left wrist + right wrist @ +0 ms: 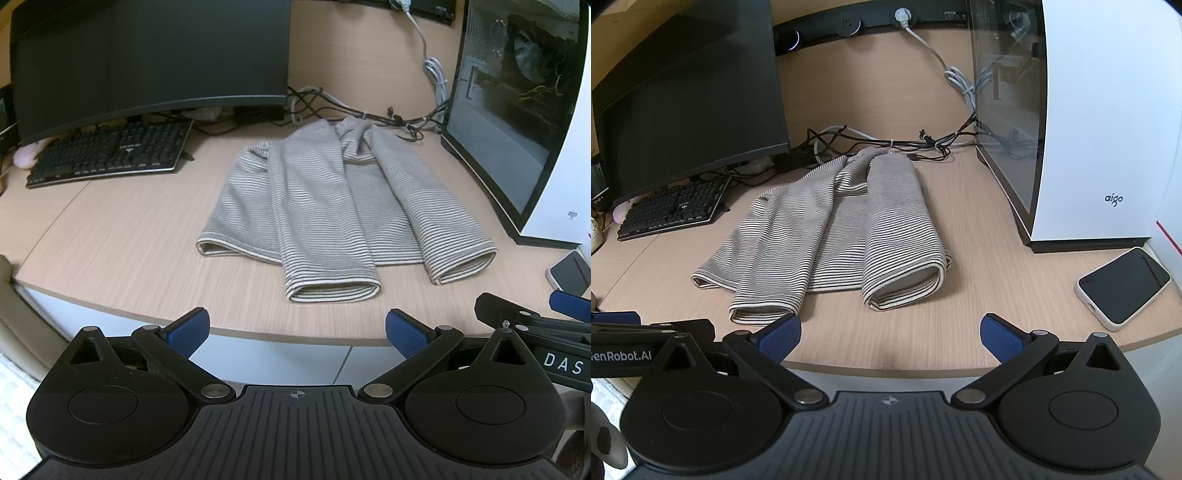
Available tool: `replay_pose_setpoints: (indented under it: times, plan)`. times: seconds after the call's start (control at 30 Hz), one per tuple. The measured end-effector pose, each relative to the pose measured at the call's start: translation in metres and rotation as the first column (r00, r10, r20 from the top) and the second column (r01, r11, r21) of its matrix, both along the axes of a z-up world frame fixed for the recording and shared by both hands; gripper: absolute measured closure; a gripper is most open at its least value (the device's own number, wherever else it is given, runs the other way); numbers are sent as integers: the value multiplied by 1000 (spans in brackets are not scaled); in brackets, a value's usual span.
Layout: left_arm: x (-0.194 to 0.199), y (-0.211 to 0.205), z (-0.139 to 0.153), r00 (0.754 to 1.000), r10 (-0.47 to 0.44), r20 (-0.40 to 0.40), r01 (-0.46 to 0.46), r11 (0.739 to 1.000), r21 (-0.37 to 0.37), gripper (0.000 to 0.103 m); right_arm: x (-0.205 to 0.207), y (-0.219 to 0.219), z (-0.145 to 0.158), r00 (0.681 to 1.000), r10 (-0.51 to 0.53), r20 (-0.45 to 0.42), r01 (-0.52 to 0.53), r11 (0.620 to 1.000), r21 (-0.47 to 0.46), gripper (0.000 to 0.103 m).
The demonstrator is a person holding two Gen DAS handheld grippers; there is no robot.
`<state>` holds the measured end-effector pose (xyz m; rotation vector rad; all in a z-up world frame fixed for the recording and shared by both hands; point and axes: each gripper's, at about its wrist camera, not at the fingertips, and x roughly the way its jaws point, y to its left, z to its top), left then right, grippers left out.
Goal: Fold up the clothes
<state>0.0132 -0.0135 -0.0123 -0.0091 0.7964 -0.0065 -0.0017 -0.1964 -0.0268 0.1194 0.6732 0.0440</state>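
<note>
Lying ahead of both spread claws [297, 332] [890, 334]: striped garment [332, 206].

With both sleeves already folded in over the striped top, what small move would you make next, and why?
Probably bring both open tongs, left and right, forward to the near cuffs of the grey striped long-sleeved top. Both hover empty at the front edge of the light wooden desk, and the cuffs and hem lie nearest, ready for folding away towards the collar.
</note>
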Motion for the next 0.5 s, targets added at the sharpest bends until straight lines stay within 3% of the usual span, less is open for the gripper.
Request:
replay_pose_setpoints:
  times: [0.37, 0.5]
  plan:
    - [11, 2, -5, 1000, -2, -20, 2, 1000, -1, 0, 9, 1, -4, 1000, -3, -17, 3, 1000, 4, 0]
    - [21, 4, -13, 998, -5, -60, 5, 1000, -4, 0, 16, 2, -10, 999, -10, -40, 11, 1000, 9, 0]
